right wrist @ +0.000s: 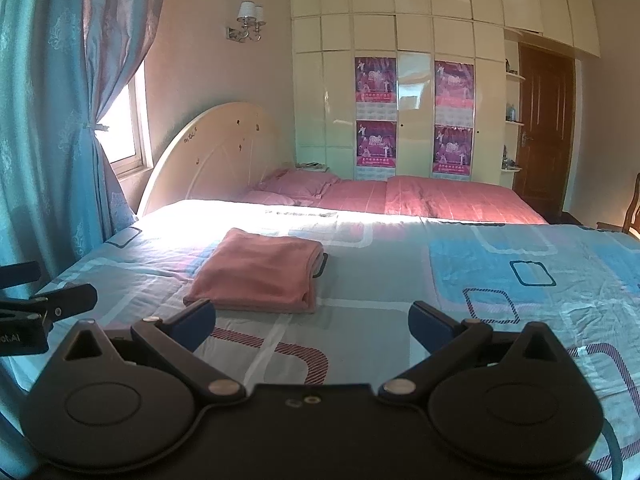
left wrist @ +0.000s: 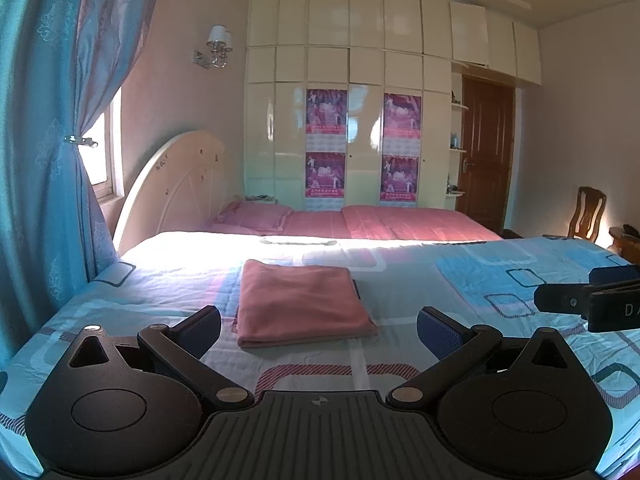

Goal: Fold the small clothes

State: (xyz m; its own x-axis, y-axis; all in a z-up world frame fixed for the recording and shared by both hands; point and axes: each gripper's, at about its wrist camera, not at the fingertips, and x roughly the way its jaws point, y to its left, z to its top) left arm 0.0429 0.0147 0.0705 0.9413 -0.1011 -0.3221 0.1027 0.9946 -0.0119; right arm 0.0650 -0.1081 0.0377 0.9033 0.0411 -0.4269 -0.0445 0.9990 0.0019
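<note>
With both the left gripper and right gripper holding fingers apart and empty, a careless nudge could rumple the folded pink cloth on the bed.

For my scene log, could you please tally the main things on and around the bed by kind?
Folded pink cloth: 1
Pink pillows: 1 clear; a second beneath is uncertain
Purple posters on the wardrobe: 4
Grippers, both open: 2, left gripper and right gripper
Wall lamp: 1
Wooden chair: 1
Total: 10
</note>
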